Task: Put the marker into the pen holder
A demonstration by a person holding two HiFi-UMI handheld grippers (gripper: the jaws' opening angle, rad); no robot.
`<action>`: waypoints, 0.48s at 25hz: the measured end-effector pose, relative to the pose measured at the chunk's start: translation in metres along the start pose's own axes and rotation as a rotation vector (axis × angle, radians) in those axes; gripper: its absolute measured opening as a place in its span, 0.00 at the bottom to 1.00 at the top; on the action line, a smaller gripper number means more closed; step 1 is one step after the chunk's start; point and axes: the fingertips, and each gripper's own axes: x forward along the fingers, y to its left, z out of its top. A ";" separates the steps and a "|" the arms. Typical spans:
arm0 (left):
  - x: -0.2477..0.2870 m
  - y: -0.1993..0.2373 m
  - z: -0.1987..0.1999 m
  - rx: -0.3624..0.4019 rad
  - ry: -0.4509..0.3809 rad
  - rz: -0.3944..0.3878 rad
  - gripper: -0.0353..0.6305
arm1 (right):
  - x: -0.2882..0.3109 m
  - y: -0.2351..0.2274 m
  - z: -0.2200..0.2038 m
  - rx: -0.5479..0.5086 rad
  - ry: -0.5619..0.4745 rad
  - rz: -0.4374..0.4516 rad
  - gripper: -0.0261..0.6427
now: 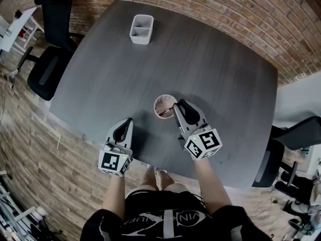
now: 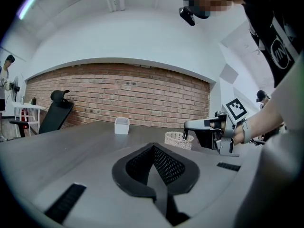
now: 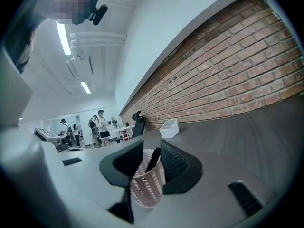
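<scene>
Right gripper view: the black marker (image 3: pixel 153 159) stands tilted inside the round pale mesh pen holder (image 3: pixel 147 189), its upper end above the rim. The right gripper (image 3: pixel 151 145) sits over the pen holder with its jaws partly apart, one on each side of the marker; a gap shows and the pads do not press on it. In the head view, the marker (image 1: pixel 167 110) lies within the pen holder (image 1: pixel 157 103), which rests on the dark grey wooden table (image 1: pixel 210 59). The left gripper (image 1: pixel 128 120) is beside the pen holder, on its left, jaws closed together and empty. A white rectangular two-compartment box (image 1: pixel 141 29) stands well beyond the pen holder, near the red brick wall (image 1: pixel 225 9).
</scene>
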 end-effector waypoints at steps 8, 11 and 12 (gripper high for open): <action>-0.007 -0.002 -0.001 -0.006 0.001 0.003 0.07 | -0.003 0.001 0.003 0.029 -0.002 0.004 0.31; -0.012 -0.002 -0.001 -0.004 -0.003 0.007 0.07 | -0.007 0.001 0.004 0.032 -0.004 0.001 0.33; -0.013 -0.002 -0.001 -0.001 -0.007 0.007 0.07 | -0.008 0.001 0.005 0.030 -0.004 0.001 0.34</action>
